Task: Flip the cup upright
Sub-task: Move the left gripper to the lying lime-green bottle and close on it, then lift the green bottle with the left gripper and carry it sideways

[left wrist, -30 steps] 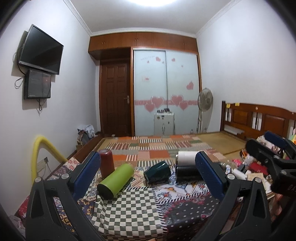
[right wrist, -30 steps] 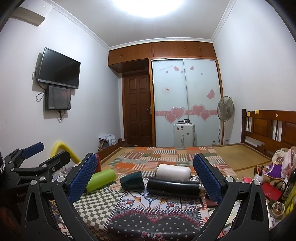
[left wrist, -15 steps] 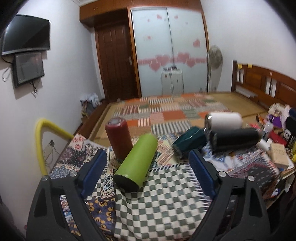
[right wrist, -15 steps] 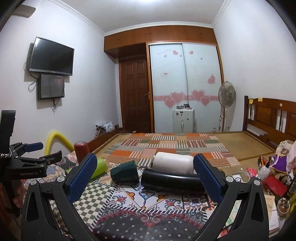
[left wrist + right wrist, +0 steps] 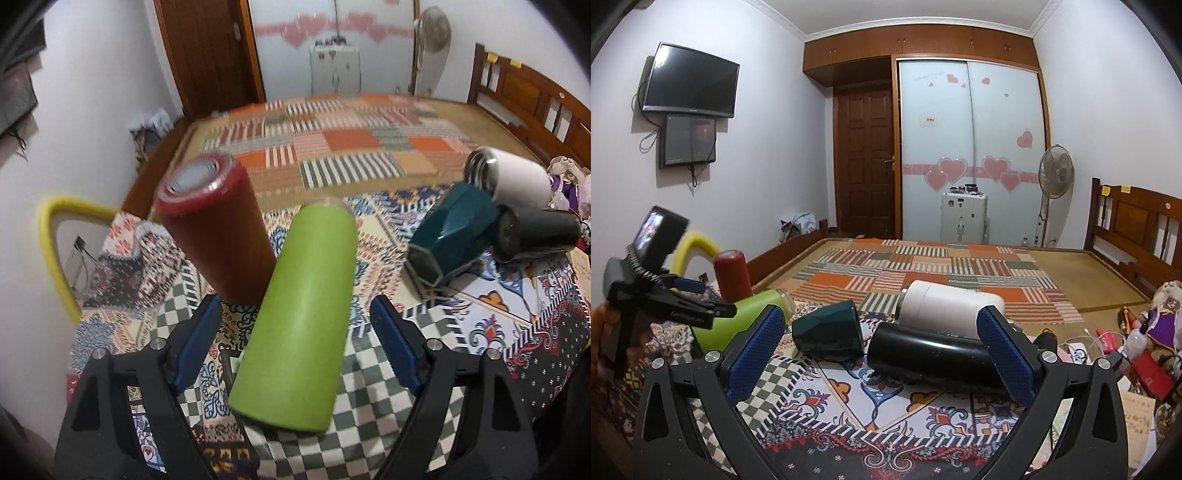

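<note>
1. The left gripper (image 5: 295, 336) is spread wide, straddling the green cup (image 5: 299, 314) lying on its side on the table (image 5: 369, 424), probably lining up a grab around its body.
2. The red cup (image 5: 214, 229) stands upright just beside it.
3. The right gripper (image 5: 879, 354) is also wide open, holding nothing, hovering near the black cup (image 5: 931, 354).

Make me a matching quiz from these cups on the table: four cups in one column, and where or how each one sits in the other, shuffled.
Cups:
1. red cup
2. green cup
3. teal cup
4. white cup

Places:
A. lying between the left gripper's open fingers
B. lying farthest back, behind the black cup
C. standing on end, left of the green one
D. lying on its side, just left of the black cup

Pairs: 1-C, 2-A, 3-D, 4-B
</note>
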### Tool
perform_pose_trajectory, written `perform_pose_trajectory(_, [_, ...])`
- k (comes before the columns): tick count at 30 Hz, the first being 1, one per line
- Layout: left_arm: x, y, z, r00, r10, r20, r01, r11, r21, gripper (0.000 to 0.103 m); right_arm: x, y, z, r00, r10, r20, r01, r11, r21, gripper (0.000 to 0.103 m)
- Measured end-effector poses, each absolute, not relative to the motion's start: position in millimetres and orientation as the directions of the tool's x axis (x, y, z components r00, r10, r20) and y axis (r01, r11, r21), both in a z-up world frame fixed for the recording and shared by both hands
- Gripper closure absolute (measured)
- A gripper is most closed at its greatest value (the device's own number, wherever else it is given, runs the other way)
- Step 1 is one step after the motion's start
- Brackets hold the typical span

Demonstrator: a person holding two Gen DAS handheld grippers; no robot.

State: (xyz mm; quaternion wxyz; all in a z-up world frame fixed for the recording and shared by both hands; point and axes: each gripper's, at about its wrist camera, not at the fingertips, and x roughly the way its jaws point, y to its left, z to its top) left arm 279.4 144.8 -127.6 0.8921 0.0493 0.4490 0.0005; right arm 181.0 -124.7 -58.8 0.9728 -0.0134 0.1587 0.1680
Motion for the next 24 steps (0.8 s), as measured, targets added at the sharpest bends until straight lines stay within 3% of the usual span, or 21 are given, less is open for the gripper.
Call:
perform_pose_trajectory(9, [301.9, 146.6, -143.2, 0.516, -0.033, -0.856, 0.079, 0.997, 0.009, 0.029, 193.8, -124.0, -68.0, 0.878, 0.332, -0.345, -0.341, 0.939, 0.037, 0.000])
perform_pose_trajectory(13, [307.2, 147.6, -146.9, 0.500, -0.030, -0.865, 0.067, 0.998, 0.004, 0.038, 194.9, -126.4, -70.4, 0.877, 0.332, -0.347, -0.339, 0.940, 0.041, 0.000])
perform_pose_trajectory(24, [312.0, 146.7, -144.6, 0.474, -0.024, -0.880, 0.079, 0.997, 0.015, 0.038, 199.6, -130.9, -71.9, 0.879, 0.331, -0.343, -0.333, 0.941, 0.054, 0.000])
